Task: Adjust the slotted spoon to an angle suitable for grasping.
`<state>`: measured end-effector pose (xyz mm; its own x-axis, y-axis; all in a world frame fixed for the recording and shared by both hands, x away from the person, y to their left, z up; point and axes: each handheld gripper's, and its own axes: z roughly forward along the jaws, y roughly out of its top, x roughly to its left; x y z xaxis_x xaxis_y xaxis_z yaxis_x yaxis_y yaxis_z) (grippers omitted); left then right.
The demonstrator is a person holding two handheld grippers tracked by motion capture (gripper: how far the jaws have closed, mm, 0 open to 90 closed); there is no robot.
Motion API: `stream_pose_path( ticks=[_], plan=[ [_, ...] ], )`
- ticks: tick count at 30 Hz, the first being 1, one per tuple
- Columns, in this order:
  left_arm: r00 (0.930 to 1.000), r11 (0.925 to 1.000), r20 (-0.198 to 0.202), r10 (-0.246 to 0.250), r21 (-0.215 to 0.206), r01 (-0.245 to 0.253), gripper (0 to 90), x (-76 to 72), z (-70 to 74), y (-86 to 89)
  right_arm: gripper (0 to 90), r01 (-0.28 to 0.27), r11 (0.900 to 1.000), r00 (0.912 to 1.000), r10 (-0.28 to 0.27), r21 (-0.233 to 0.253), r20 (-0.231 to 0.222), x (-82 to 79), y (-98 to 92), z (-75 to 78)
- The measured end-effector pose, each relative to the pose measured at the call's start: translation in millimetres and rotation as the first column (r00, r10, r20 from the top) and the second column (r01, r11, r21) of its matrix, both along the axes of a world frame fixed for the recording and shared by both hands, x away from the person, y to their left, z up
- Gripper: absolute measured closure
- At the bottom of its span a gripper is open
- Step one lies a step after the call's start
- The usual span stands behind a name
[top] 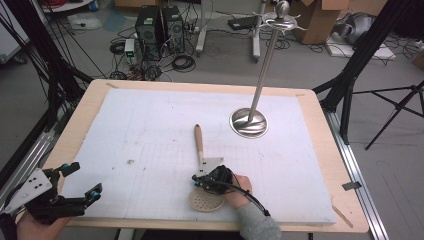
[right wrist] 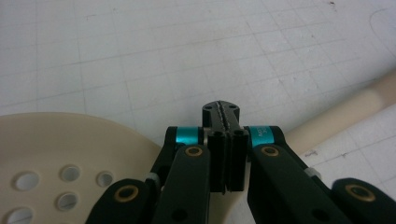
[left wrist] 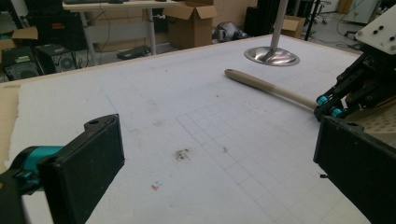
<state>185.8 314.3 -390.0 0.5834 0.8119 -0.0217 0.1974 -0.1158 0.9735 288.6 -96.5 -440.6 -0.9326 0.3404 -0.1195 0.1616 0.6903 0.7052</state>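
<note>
The cream-coloured slotted spoon with a round perforated head and a long wooden handle (top: 199, 145) lies flat on the white gridded foam mat (top: 150, 130), its head at the near edge of the mat and its handle pointing away toward the polished steel stand with a round base and tall pole (top: 248, 122), which stands well apart from the handle's far tip. The right gripper (top: 200, 181) sits low over the neck of the spoon, where handle meets head, and in the right gripper view its jaws are pressed flat together with nothing visible between them; the handle passes just beside the tips, on the mat, rather than inside them. So the step in hand reads as taking hold of the spoon, and doing it well probably calls for parting the jaws first, then lowering them so one pad goes on each side of the handle (across its width, not along it) before closing. A hold near the neck seems sensible, since the head is the heavier end and a grip far up the handle might let it droop. The left gripper (top: 75, 182) hovers over the near left corner of the mat with its jaws spread wide and empty, well apart from the spoon, and could steady the handle if it rolls.
</note>
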Motion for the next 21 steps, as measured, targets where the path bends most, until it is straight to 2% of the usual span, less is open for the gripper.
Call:
stream_pose_path(
  ticks=[4,21],
  plan=[
    [1.0,1.0,-0.002,-0.002,0.002,0.002,2.1,0.3,-0.4,-0.2,90.0,0.005,1.0,0.9997,-0.005,0.007,-0.026,0.6,-1.7,-0.2],
    [1.0,1.0,0.007,-0.003,-0.006,0.003,2.1,2.3,1.6,0.8,90.0,0.002,1.0,0.9991,-0.003,-0.023,-0.043,-1.4,-12.0,2.6]
  ],
)
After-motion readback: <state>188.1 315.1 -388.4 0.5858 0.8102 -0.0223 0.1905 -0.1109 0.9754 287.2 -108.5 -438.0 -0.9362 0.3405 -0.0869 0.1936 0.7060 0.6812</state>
